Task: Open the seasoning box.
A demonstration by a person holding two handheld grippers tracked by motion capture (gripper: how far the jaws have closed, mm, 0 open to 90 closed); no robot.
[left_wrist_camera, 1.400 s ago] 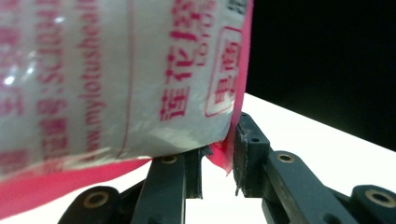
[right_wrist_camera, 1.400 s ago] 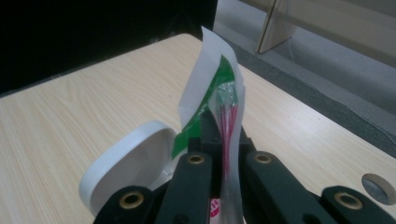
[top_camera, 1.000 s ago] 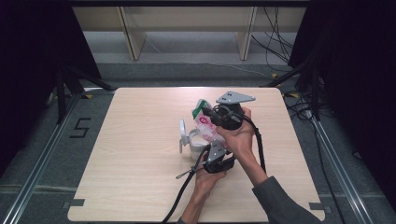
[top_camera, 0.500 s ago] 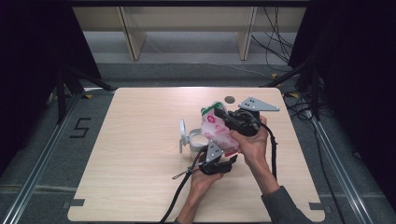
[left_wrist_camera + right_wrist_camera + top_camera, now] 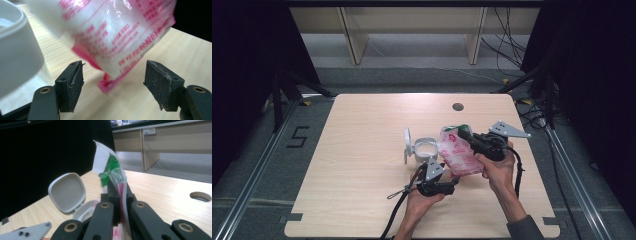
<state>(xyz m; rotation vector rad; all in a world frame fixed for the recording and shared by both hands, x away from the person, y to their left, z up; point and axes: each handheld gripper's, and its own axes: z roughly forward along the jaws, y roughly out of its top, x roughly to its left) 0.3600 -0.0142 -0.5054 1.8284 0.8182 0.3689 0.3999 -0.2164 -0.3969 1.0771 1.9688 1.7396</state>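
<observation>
Two claws on one bag (image 5: 459, 152): left claw (image 5: 113, 80) has just been opening, bag's bottom corner hanging loose between its pads, while right claw (image 5: 465, 134) stays clenched on the top edge and has carried it right of the tub (image 5: 426, 149). Pour looks done. Tub contents unreadable, bag print blurred.

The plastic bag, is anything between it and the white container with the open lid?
Nothing visible: the plastic bag, pinched in the right gripper, hangs just beside the white container, whose lid stands open on the far side.
</observation>
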